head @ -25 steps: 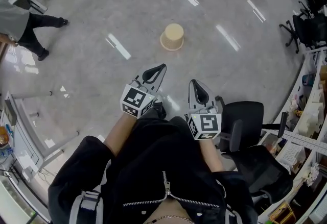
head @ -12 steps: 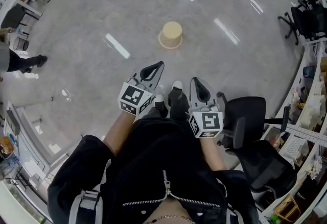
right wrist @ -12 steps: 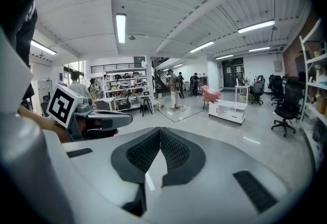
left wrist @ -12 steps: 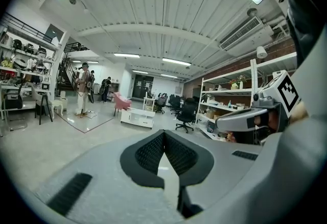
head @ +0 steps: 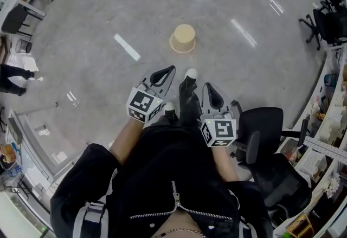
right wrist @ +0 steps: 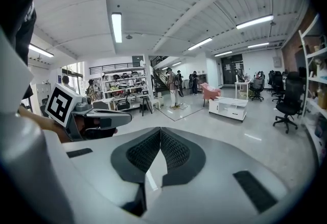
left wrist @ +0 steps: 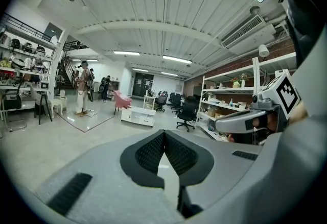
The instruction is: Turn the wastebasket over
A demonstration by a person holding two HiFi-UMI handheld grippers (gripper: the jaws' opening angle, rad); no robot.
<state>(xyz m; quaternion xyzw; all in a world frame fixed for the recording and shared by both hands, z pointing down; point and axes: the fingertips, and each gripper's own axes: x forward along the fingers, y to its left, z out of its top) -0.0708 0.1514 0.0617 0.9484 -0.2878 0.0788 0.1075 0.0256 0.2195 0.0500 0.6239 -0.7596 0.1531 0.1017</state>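
A beige wastebasket stands on the grey floor ahead of me, its wide rim down and its narrower bottom up. My left gripper and right gripper are held side by side in front of my body, well short of the basket, both shut with nothing between the pads. The left gripper view shows its jaws closed tip to tip, with the right gripper beside them. The right gripper's jaws are likewise closed. The basket appears in neither gripper view.
A black office chair stands close at my right, with shelves beyond it. My shoe steps out between the grippers. Another person's legs are at the far left. A low white cabinet and more chairs stand further off.
I have stepped forward: one foot has swung out between the grippers, and both grippers advanced slightly toward the basket. The other person has moved off to the left edge.
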